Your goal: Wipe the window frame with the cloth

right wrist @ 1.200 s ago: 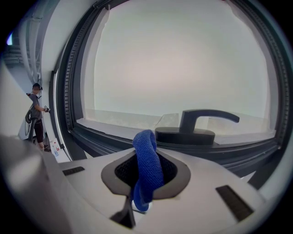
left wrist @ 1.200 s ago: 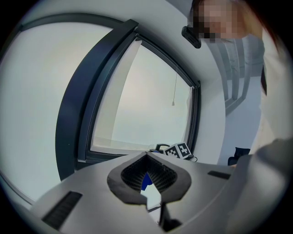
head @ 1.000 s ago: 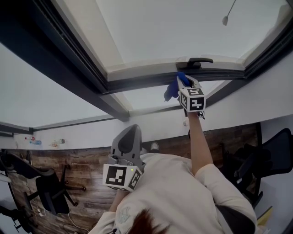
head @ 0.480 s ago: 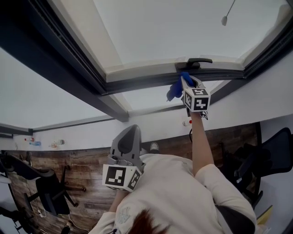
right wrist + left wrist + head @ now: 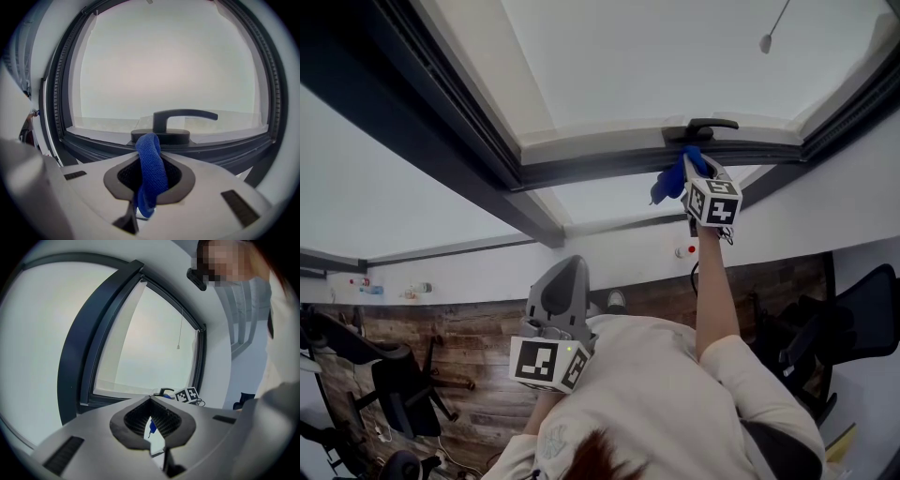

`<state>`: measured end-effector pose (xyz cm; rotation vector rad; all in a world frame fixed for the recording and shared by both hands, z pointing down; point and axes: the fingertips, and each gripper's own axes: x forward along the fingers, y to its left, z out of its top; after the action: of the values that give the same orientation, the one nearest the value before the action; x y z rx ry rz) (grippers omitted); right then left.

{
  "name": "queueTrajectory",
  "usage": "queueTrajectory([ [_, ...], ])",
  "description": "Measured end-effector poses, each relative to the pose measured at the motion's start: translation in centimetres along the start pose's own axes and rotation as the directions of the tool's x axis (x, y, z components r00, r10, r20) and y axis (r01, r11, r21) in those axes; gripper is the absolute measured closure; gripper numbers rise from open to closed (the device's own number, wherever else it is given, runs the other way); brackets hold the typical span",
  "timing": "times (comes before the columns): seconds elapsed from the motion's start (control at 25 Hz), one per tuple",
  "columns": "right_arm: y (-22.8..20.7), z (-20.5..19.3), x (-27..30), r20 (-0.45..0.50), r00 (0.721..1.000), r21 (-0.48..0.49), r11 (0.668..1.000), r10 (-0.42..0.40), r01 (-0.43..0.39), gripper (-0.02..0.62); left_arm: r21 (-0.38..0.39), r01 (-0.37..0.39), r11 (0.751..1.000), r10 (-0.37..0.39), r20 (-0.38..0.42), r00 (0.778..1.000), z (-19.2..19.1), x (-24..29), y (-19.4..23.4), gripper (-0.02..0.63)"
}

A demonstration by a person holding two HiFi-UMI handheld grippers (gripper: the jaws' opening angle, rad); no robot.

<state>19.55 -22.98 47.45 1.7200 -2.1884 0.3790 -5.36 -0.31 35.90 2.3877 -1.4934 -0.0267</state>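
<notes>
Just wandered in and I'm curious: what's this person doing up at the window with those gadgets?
A person holds a gripper in each hand. The right gripper is clamped on a blue cloth, raised to the dark window frame by the handle. The left gripper hangs low, shut and empty.

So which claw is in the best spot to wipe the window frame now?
The right claw. It grips the blue cloth and is up at the window frame, just below the handle. The left claw holds nothing and hangs low by the person's chest.
</notes>
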Motion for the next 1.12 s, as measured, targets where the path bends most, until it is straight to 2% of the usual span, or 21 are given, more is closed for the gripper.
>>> queueTrajectory([
  [0.28,0.2,0.1,-0.4,0.009,1.0,0.03,1.0,0.001,-0.001,0.541,-0.009,-0.017,1.0,0.017,0.008,1.0,-0.2,-1.0,0.6,0.601],
  [0.4,2.5,0.8,-1.7,0.055,0.998,0.03,0.999,0.032,-0.033,0.541,-0.015,-0.02,1.0,0.02,0.008,1.0,-0.2,-1.5,1.1,0.6],
  [0.56,10.4,1.6,-2.6,0.1,0.981,-0.01,0.987,0.164,-0.163,0.541,-0.015,-0.007,1.0,0.007,0.007,1.0,0.0,-2.1,1.8,0.6],
  [0.68,17.5,2.7,-2.5,0.121,0.952,-0.043,0.96,0.281,-0.278,0.541,-0.011,0.002,1.0,-0.002,0.007,1.0,0.5,-2.8,2.7,0.6],
  [0.84,25.9,3.4,-1.6,0.103,0.908,-0.088,0.913,0.407,-0.399,0.541,-0.006,-0.028,1.0,0.028,-0.001,1.0,1.4,-4.5,5.2,0.601],
  [0.96,30.5,3.1,-0.7,0.067,0.886,-0.128,0.884,0.46,-0.449,0.541,-0.005,-0.055,0.998,0.055,0.0,0.998,2.2,-5.8,7.4,0.601],
  [1.12,34.7,2.5,1.3,0.022,0.87,-0.179,0.858,0.493,-0.482,0.541,-0.009,-0.079,0.997,0.079,0.001,0.997,2.4,-7.4,10.0,0.601],
])
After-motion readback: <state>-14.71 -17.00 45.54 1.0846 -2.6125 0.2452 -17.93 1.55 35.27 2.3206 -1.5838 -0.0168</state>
